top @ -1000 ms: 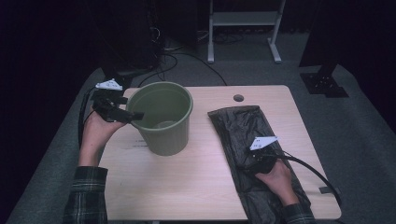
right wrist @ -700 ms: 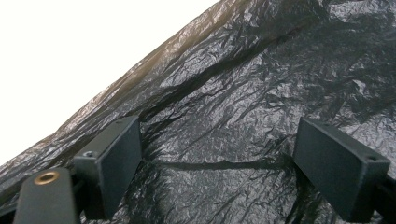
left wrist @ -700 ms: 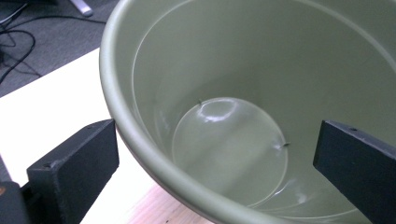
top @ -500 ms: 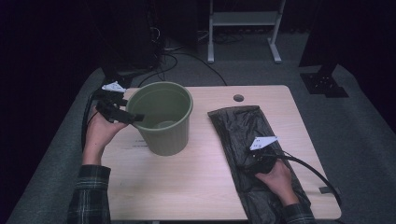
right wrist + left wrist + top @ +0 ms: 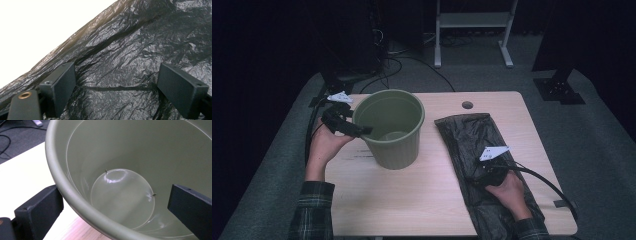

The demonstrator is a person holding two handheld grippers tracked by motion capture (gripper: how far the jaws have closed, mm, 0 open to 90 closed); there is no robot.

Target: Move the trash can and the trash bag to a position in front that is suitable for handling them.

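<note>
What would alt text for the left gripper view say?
A green plastic bin, empty, seen from above its rim. The left gripper straddles the rim with its jaws open, one outside over the pale wooden table, the other inside the bin.

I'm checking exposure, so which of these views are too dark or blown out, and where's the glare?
High view: surroundings nearly black, table lit. Left gripper view: soft glare on the bin floor, sharp. Right gripper view: table blown out to white, sheen on the crinkled black bag.
</note>
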